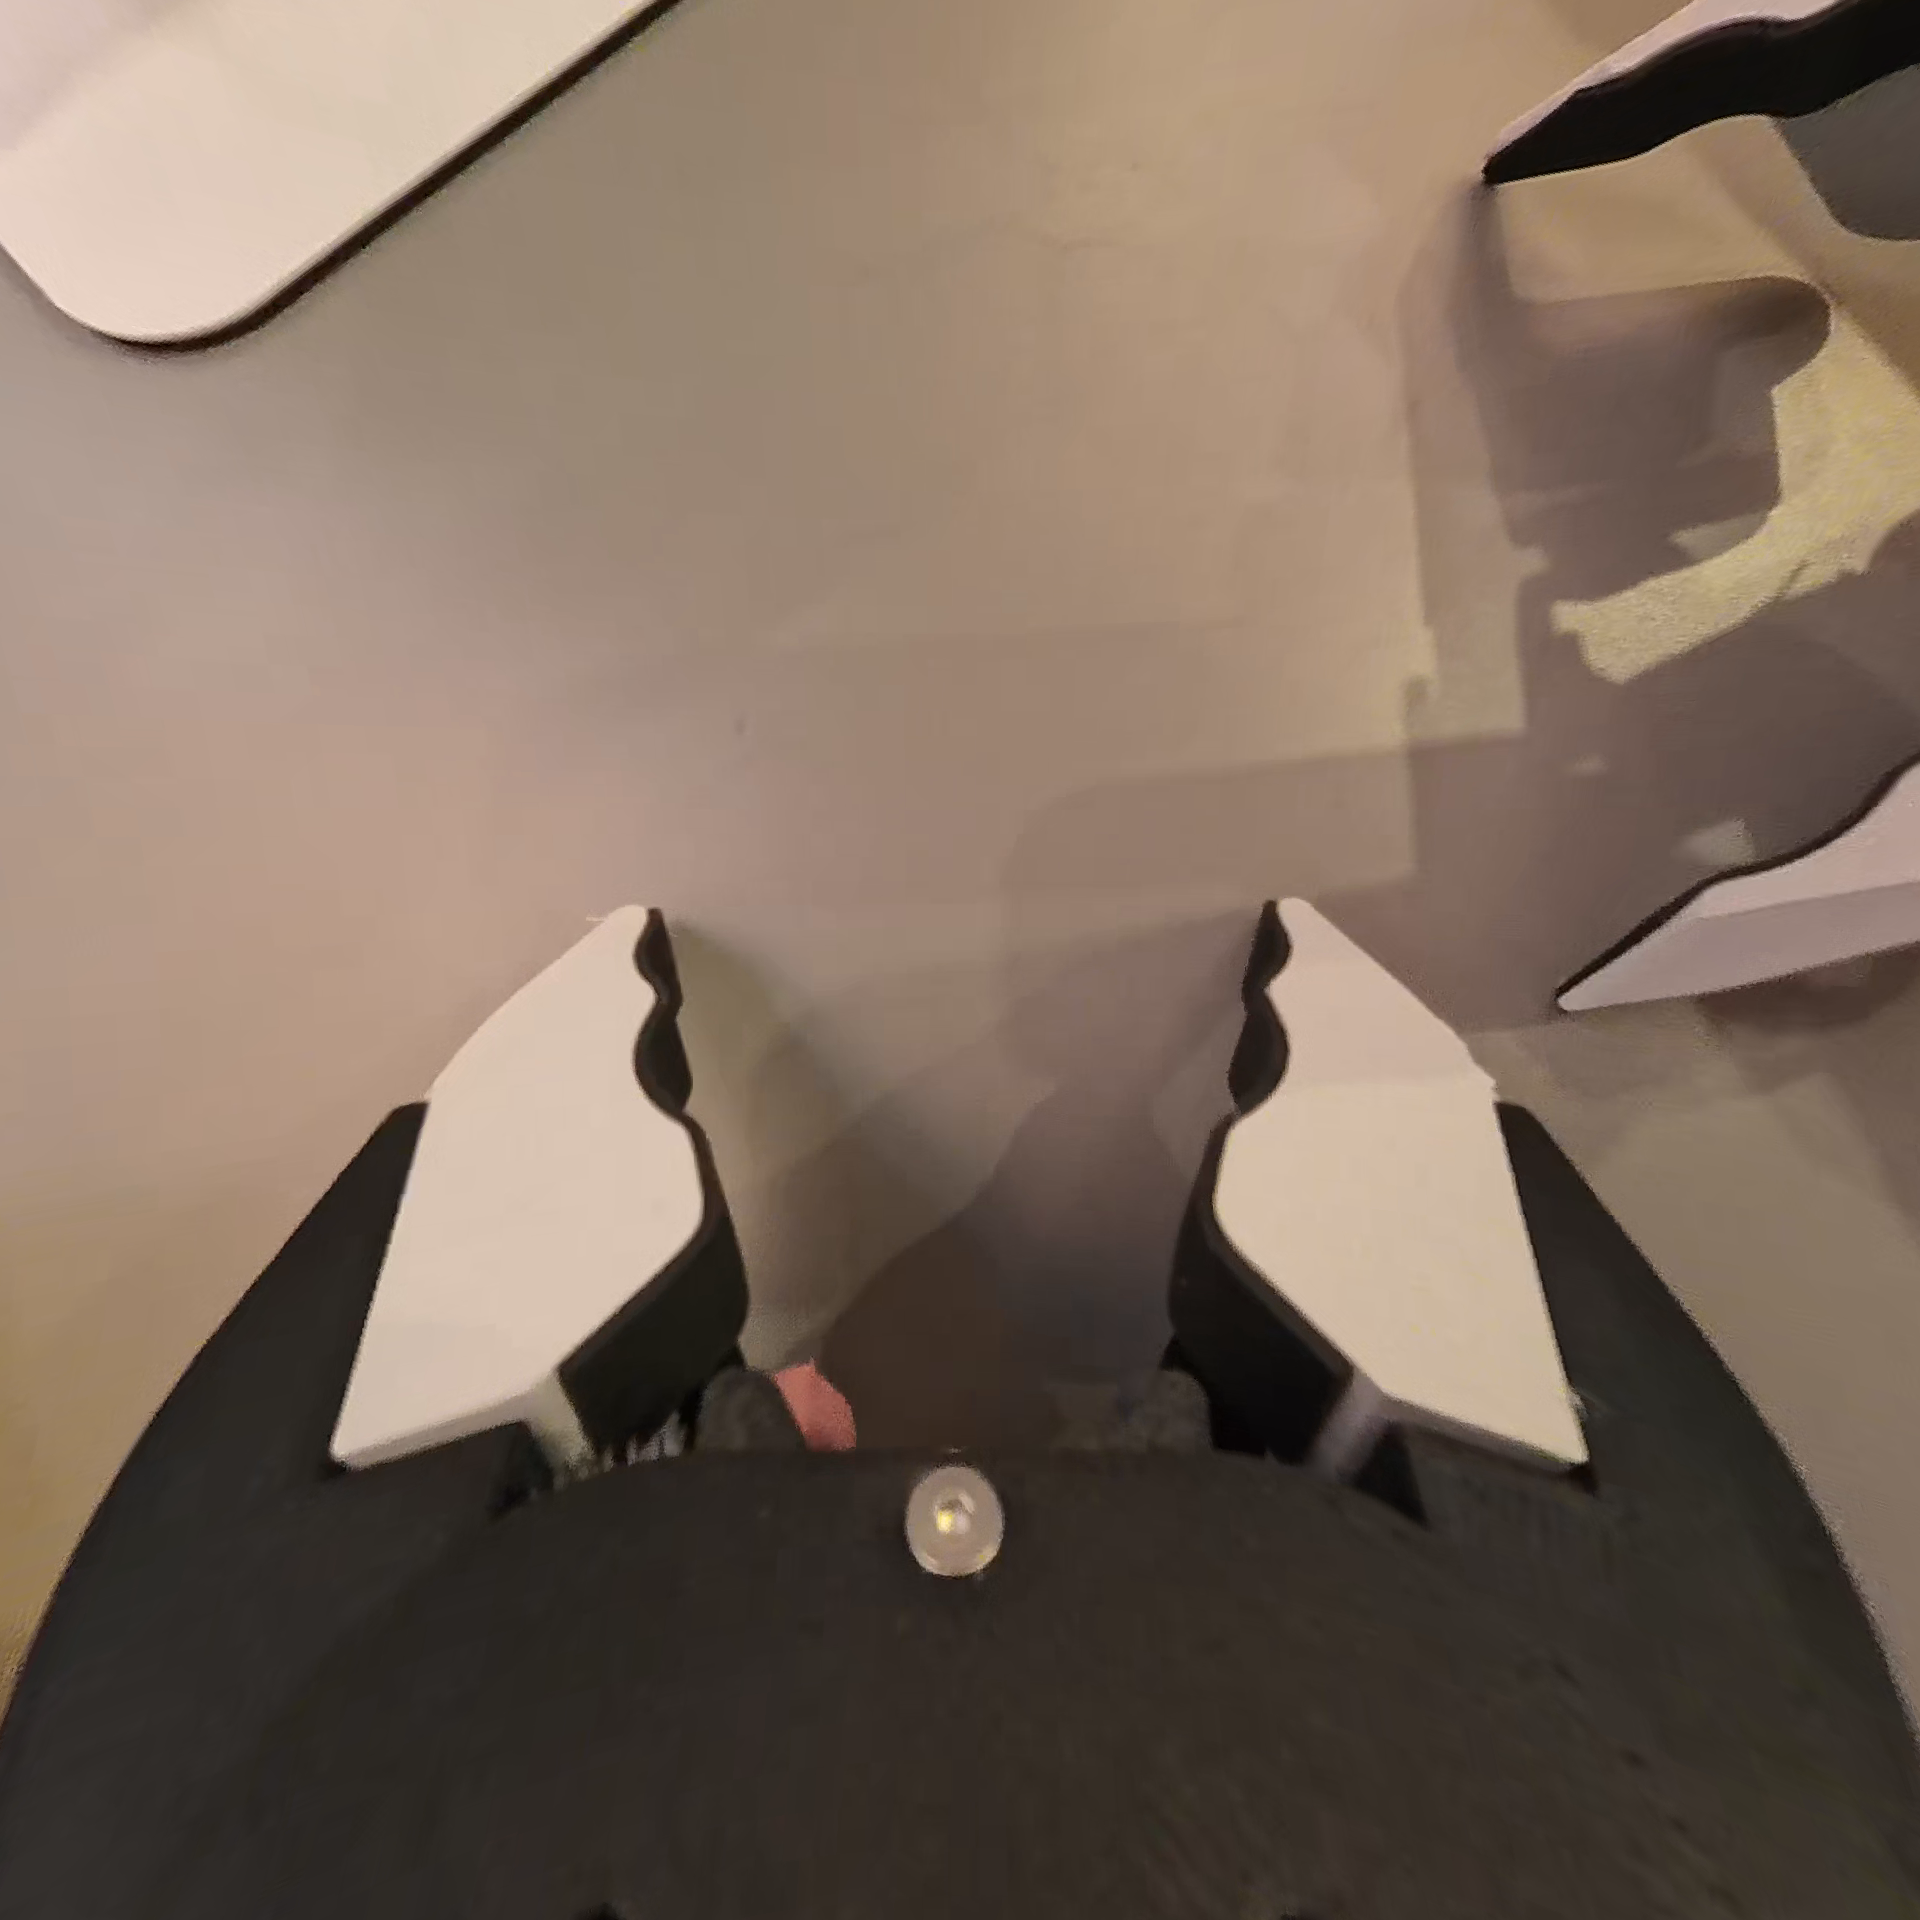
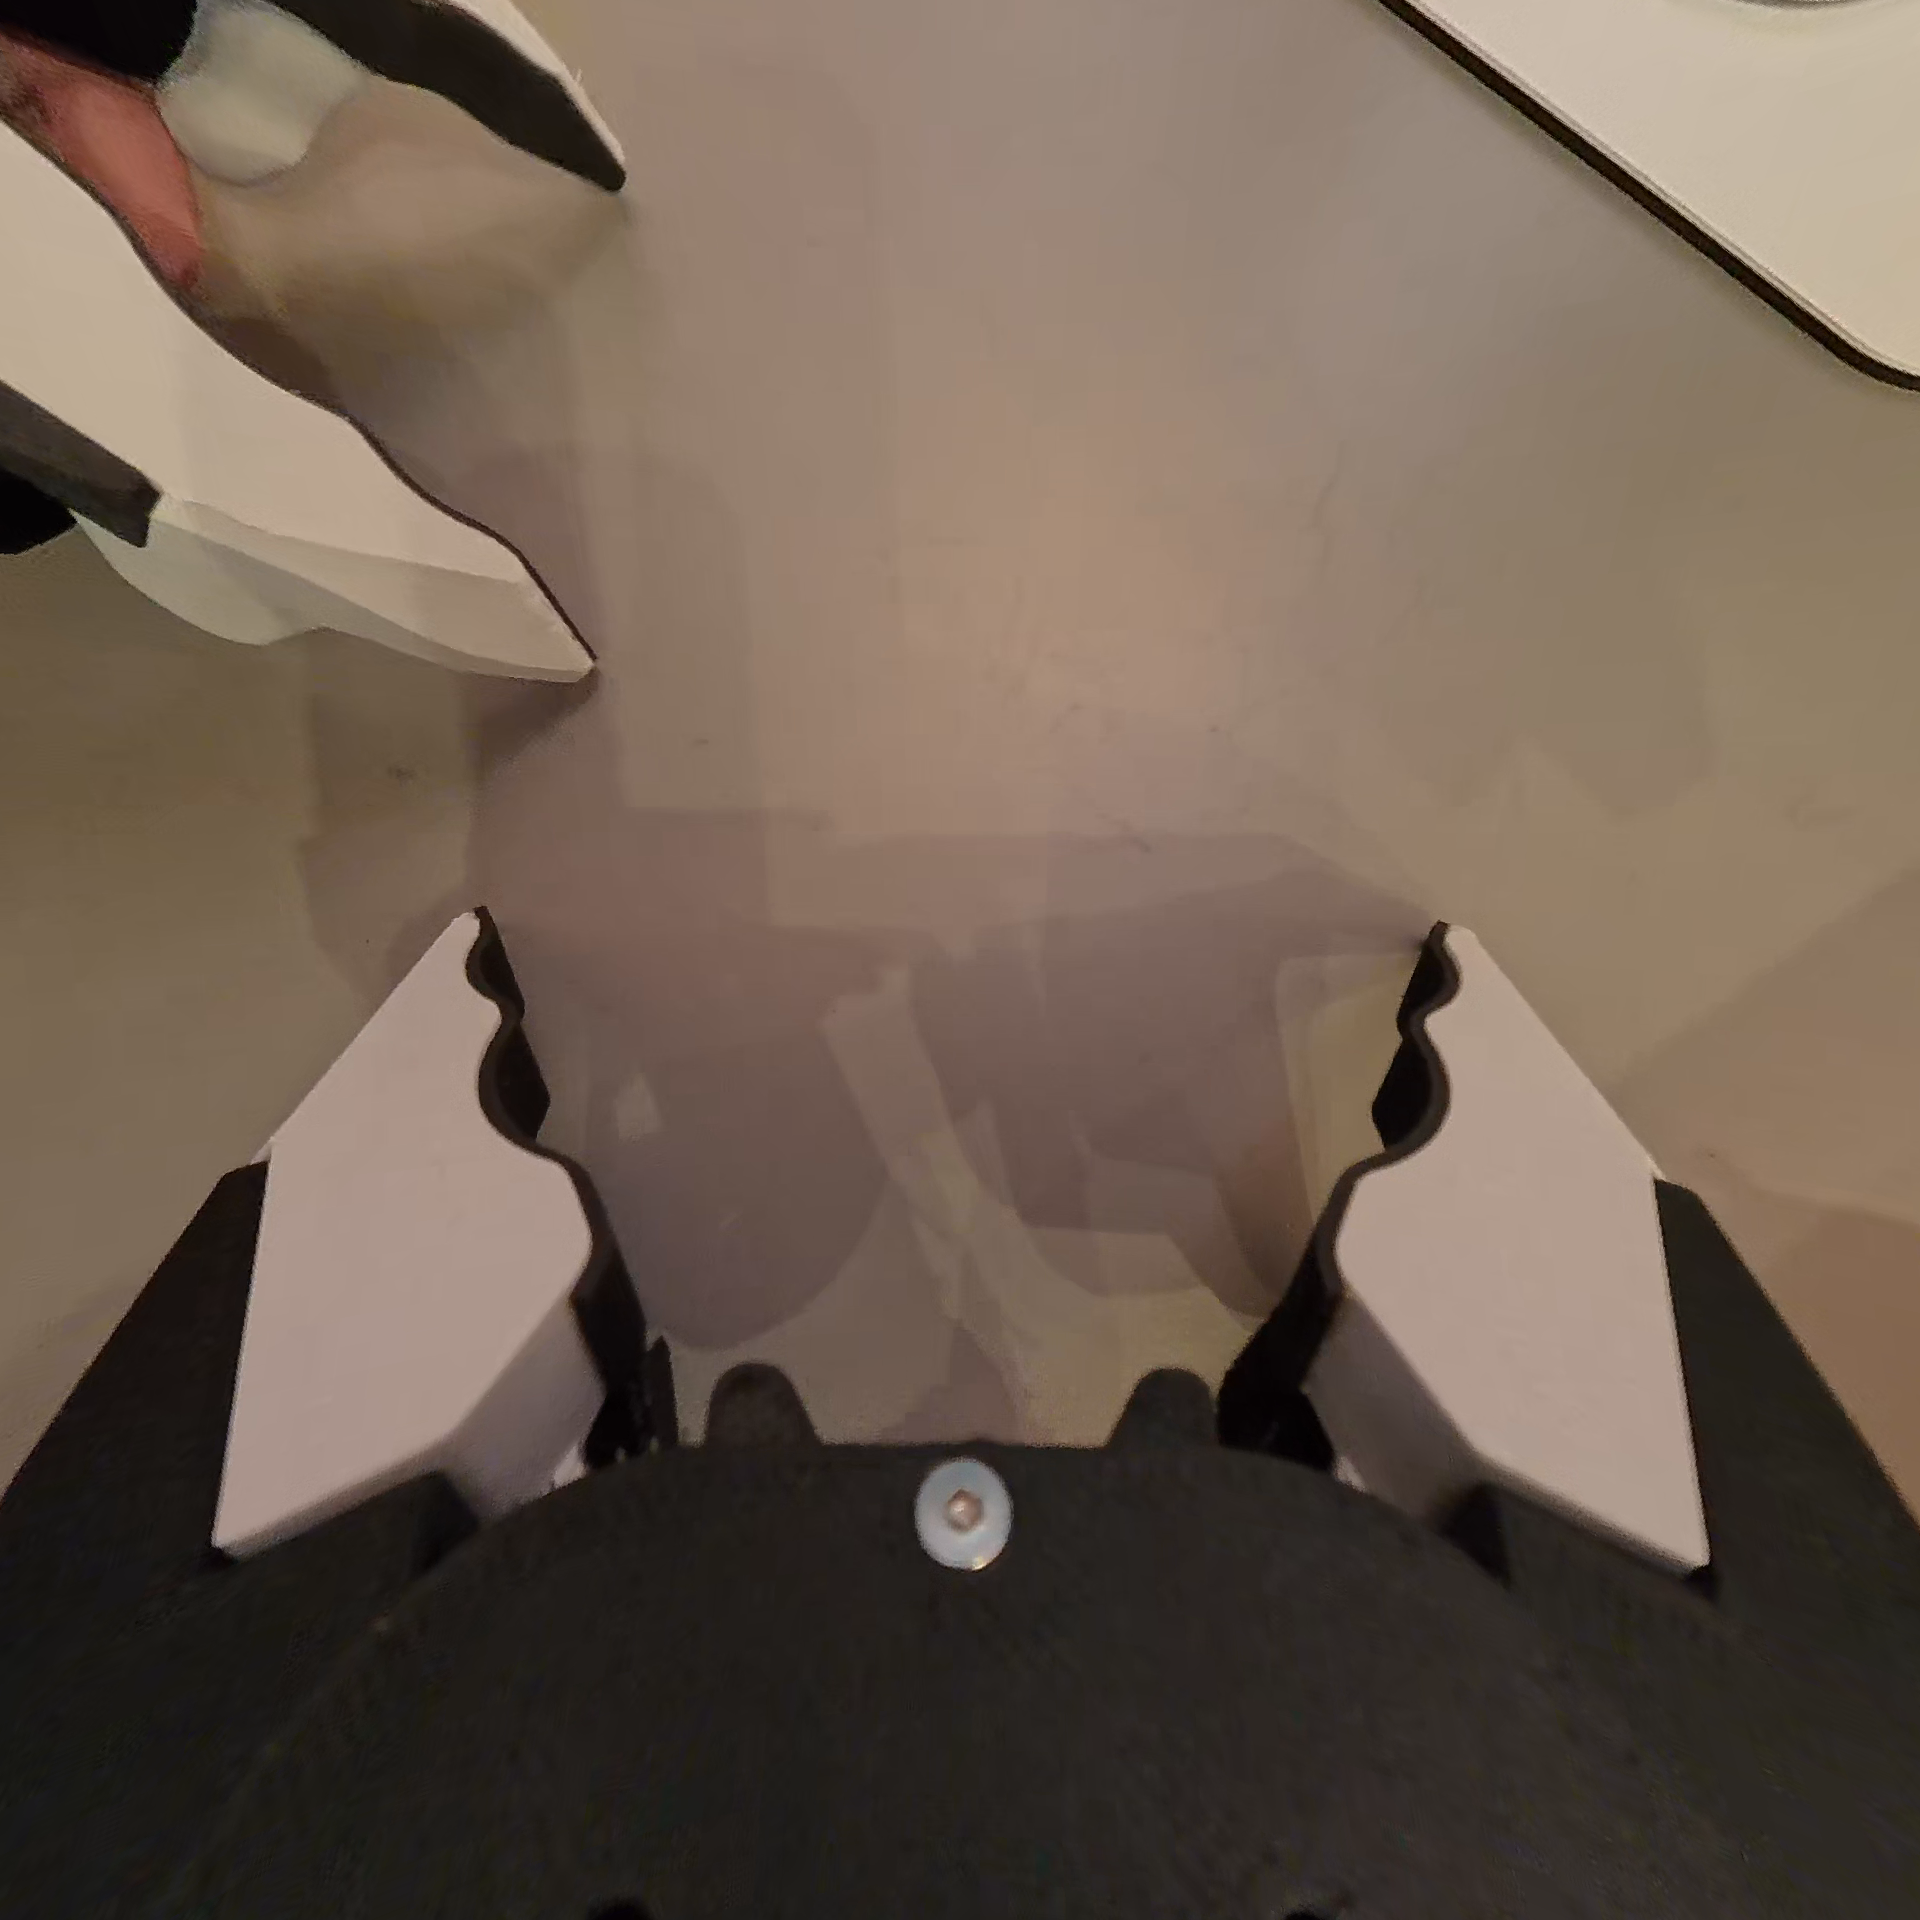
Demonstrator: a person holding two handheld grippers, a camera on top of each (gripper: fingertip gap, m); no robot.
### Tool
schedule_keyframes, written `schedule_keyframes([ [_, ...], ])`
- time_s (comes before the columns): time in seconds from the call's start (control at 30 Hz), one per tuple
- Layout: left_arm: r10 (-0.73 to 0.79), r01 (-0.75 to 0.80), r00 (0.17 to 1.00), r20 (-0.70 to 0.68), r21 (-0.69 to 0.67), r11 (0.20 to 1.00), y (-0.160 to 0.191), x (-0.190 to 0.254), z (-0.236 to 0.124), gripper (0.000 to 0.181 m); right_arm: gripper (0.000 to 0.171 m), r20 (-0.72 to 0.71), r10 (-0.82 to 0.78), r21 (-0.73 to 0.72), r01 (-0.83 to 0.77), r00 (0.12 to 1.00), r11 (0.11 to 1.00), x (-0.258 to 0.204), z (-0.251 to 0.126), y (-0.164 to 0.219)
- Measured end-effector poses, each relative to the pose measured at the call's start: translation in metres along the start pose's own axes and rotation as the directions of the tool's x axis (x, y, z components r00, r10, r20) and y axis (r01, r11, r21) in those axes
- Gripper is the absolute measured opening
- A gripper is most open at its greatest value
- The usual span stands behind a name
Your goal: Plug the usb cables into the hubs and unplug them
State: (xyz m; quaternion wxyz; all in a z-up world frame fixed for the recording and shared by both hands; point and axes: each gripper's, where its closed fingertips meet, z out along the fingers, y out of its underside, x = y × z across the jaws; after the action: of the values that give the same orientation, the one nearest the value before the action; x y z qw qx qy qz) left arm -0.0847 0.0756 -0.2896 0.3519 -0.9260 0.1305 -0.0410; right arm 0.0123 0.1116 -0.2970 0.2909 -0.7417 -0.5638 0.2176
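Note:
No USB cable or hub shows in either view. My left gripper [image 1: 964, 914] is open and empty, its white fingers with black pads pointing down at a bare grey-beige tabletop [image 1: 831, 520]. My right gripper [image 2: 956, 925] is open wider and also empty, over the same tabletop [image 2: 1039, 520]. Each gripper shows in the other's view: the right gripper [image 1: 1538, 582] at the right edge of the left wrist view, the left gripper [image 2: 603, 416] at the upper left of the right wrist view, both with fingers spread. The two grippers are close together and face each other.
A flat white slab with a dark rounded edge [image 1: 208, 156] lies at the upper left of the left wrist view; it also shows at the upper right of the right wrist view [image 2: 1714, 156]. A person's finger [image 2: 145, 177] shows behind the left gripper.

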Motion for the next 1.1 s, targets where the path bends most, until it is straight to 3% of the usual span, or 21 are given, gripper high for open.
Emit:
schedule_keyframes([
  [0.07,0.040,-0.039,0.999,-0.032,0.011,0.999,0.001,0.005,-0.003,0.086,0.160,0.000,0.000,0.000,0.000,1.000,1.000,0.000,0.000,0.000],
  [0.13,0.068,-0.068,0.996,-0.060,0.005,0.998,0.002,0.006,-0.004,0.085,0.160,0.000,0.000,0.000,0.000,1.000,1.000,0.000,0.000,0.000],
  [0.2,0.094,-0.094,0.990,-0.104,0.005,0.996,0.004,0.008,-0.003,0.098,0.160,0.000,0.000,0.000,0.000,1.000,1.000,0.000,0.000,0.000],
  [0.3,0.054,-0.057,0.996,-0.070,-0.039,0.998,0.007,0.004,0.001,0.133,0.160,0.000,0.000,0.000,0.000,1.000,1.000,0.000,0.000,0.000],
  [0.5,0.058,-0.061,0.997,-0.059,-0.041,0.997,0.010,0.006,-0.001,0.138,0.160,0.000,0.000,0.000,0.000,1.000,1.000,0.000,0.000,0.000],
  [0.63,0.084,-0.085,0.995,-0.061,-0.018,0.996,0.007,0.012,-0.003,0.126,0.160,0.000,0.000,0.000,0.000,1.000,1.000,0.000,0.000,0.000],
  [0.73,0.027,-0.029,0.999,-0.042,-0.043,0.999,0.012,0.008,-0.003,0.131,0.160,0.000,0.000,0.000,0.000,1.000,1.000,0.000,0.000,0.000],
  [0.8,-0.018,0.017,1.000,-0.007,-0.076,0.997,0.020,0.000,-0.006,0.144,0.160,0.000,0.000,0.000,0.000,1.000,1.000,0.001,0.000,0.000],
  [1.1,-0.024,0.024,1.000,-0.001,-0.064,0.998,0.022,-0.004,-0.008,0.146,0.160,0.000,0.000,0.000,0.000,1.000,1.000,0.001,0.000,0.000],
])
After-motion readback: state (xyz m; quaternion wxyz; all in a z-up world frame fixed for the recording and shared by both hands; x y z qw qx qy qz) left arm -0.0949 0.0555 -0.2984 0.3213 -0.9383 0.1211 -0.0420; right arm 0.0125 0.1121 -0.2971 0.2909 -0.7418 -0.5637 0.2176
